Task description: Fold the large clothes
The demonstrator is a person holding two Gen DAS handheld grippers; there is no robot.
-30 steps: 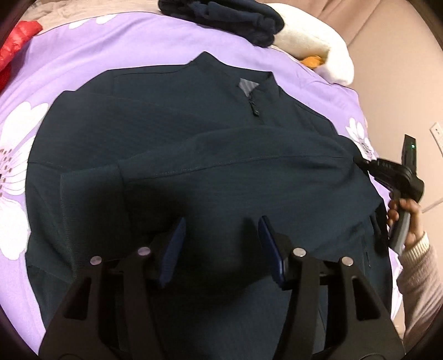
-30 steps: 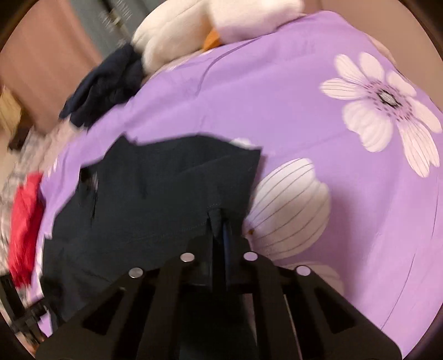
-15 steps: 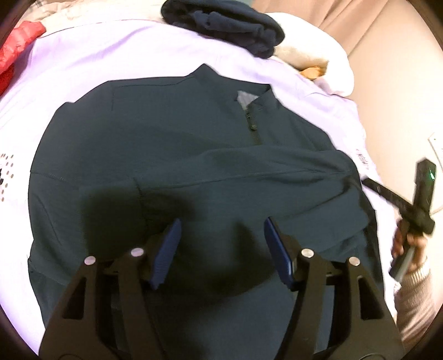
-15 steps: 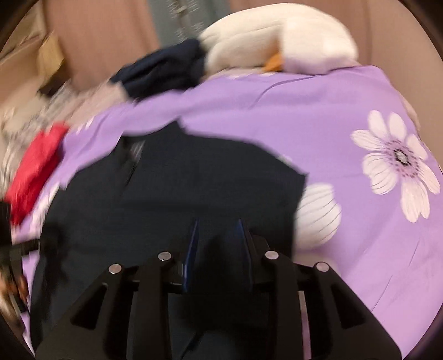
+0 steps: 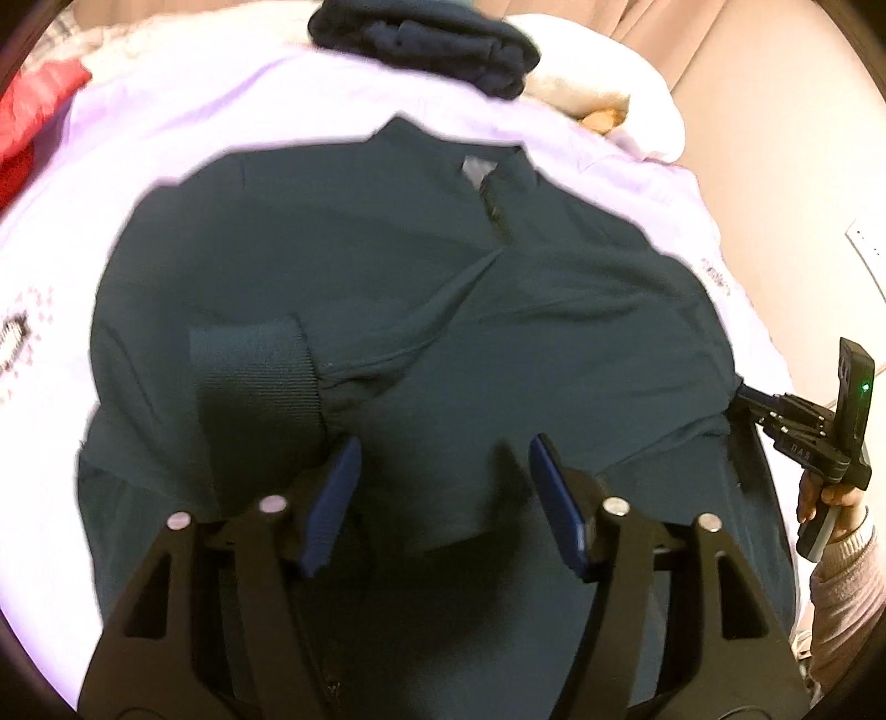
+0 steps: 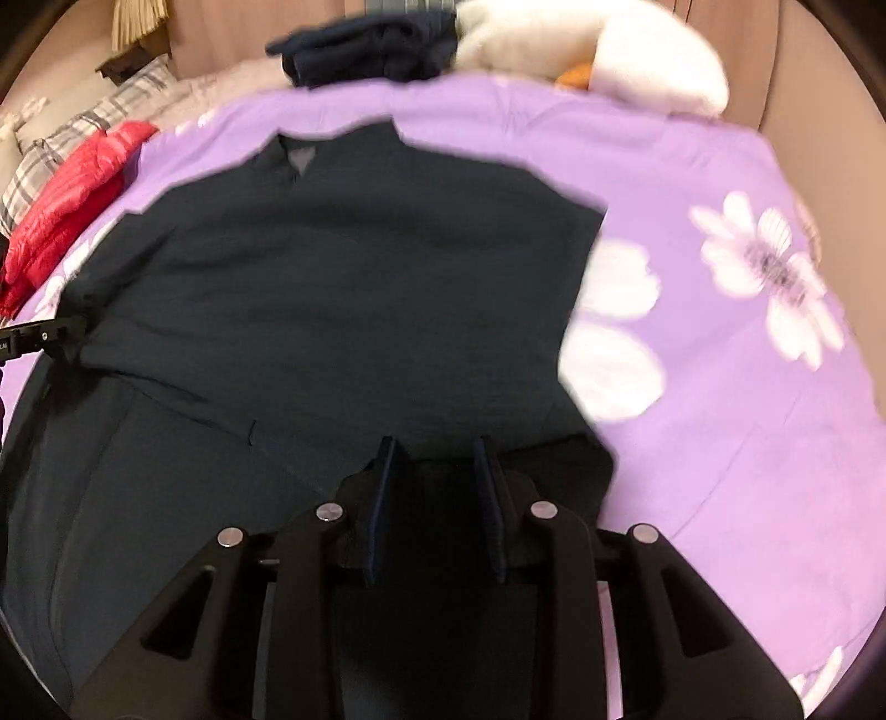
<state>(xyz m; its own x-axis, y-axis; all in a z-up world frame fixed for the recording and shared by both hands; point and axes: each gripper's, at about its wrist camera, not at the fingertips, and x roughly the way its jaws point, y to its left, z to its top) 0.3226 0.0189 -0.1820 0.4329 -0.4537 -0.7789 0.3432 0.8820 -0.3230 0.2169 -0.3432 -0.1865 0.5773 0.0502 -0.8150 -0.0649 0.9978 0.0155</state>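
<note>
A large dark teal jacket (image 5: 421, 310) lies collar-away on the purple flowered bedspread (image 6: 720, 387), with one sleeve folded across its front and the ribbed cuff (image 5: 252, 371) on the left side. My left gripper (image 5: 440, 482) is open and empty, hovering over the lower front of the jacket. My right gripper (image 6: 437, 487) is open with a narrow gap, empty, above the jacket (image 6: 343, 288) near its right hem. The right gripper also shows in the left wrist view (image 5: 745, 396) at the jacket's right edge.
A folded dark garment (image 5: 426, 39) and a white plush toy (image 6: 598, 50) lie at the far end of the bed. A red jacket (image 6: 72, 188) and a plaid pillow (image 6: 83, 127) lie at the left. A wall (image 5: 786, 138) runs along the right.
My right gripper let go of the jacket's edge, opened and swung over the jacket. The sleeve now lies across the front with its cuff showing. My left gripper stayed open.
</note>
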